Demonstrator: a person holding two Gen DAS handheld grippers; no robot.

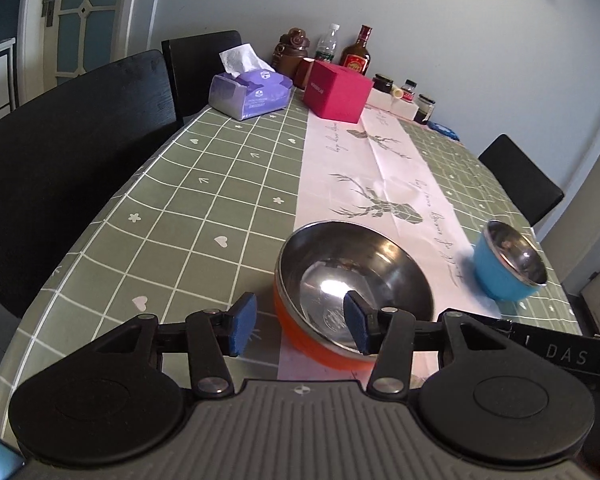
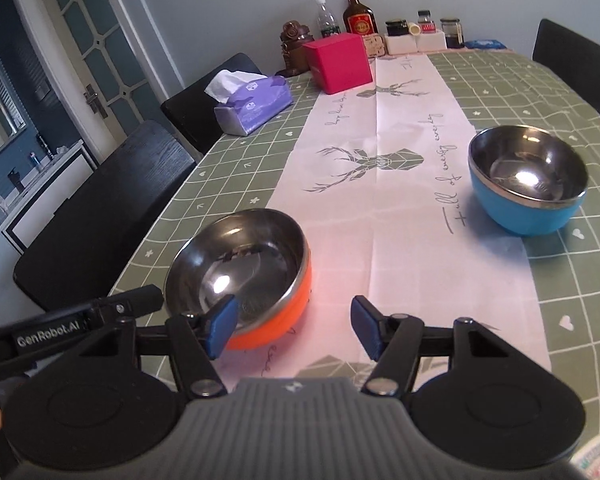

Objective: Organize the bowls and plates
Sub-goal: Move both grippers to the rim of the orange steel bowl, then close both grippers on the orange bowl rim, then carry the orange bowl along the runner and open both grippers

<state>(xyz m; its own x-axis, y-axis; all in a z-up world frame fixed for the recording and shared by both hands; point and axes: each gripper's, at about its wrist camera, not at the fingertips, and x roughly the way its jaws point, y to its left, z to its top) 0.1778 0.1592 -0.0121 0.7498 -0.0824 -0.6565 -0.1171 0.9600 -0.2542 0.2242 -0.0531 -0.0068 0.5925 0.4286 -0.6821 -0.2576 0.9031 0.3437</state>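
An orange bowl (image 1: 352, 280) with a shiny steel inside stands near the table's front edge, half on the white runner. My left gripper (image 1: 300, 322) is open just before it; the bowl's left rim shows between the blue pads (image 1: 244, 320), and neither pad presses on it. A smaller blue bowl (image 1: 508, 264), also steel inside, stands further right. In the right wrist view the orange bowl (image 2: 240, 264) is at the lower left and the blue bowl (image 2: 528, 176) at the right. My right gripper (image 2: 293, 330) is open over the runner, its left pad in front of the orange bowl's near side.
On the green checked tablecloth (image 1: 180, 208) lies a white deer-print runner (image 2: 400, 200). Far back stand a purple tissue pack (image 1: 252, 94), a pink box (image 1: 336, 92), bottles (image 1: 356, 50) and jars. Black chairs (image 1: 60, 152) line the left side, and another (image 1: 520, 176) stands at the right.
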